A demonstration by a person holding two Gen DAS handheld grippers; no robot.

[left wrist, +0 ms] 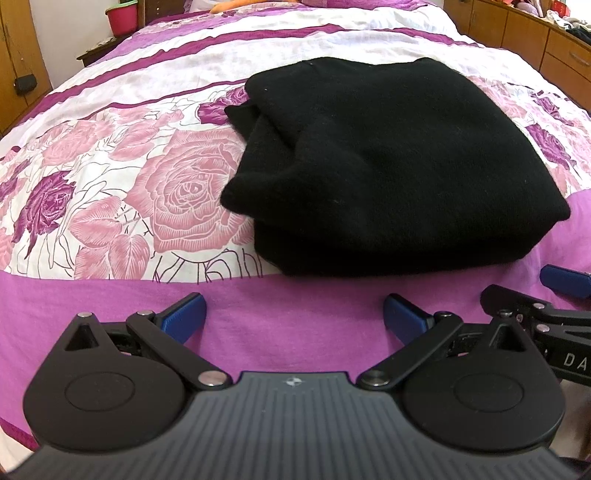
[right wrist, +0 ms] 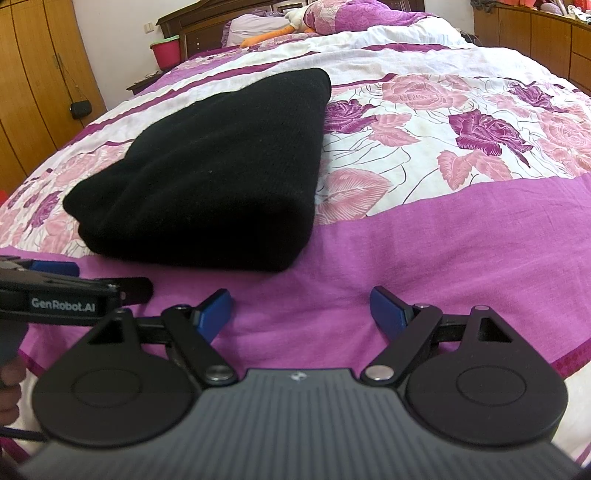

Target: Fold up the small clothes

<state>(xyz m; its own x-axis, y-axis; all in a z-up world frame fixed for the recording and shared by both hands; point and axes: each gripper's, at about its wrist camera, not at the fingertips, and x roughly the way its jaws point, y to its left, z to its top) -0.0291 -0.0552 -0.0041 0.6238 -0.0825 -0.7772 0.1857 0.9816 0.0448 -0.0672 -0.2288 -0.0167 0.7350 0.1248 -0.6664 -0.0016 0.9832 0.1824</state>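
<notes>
A black knitted garment (left wrist: 388, 166) lies folded in a thick rectangle on the floral bedspread (left wrist: 147, 177). It also shows in the right wrist view (right wrist: 221, 177), left of centre. My left gripper (left wrist: 294, 317) is open and empty, a short way in front of the garment's near edge, over the plain pink band. My right gripper (right wrist: 301, 312) is open and empty too, just before the garment's near right corner. Each gripper shows at the edge of the other's view: the right one (left wrist: 546, 295) and the left one (right wrist: 74, 284).
The bed (right wrist: 461, 240) fills both views. A pink bucket (right wrist: 167, 51) stands by the dark headboard (right wrist: 207, 29). Wooden wardrobes (right wrist: 33, 85) line the left, wooden drawers (left wrist: 535, 33) the right. Pillows and an orange toy (right wrist: 273, 35) lie at the head.
</notes>
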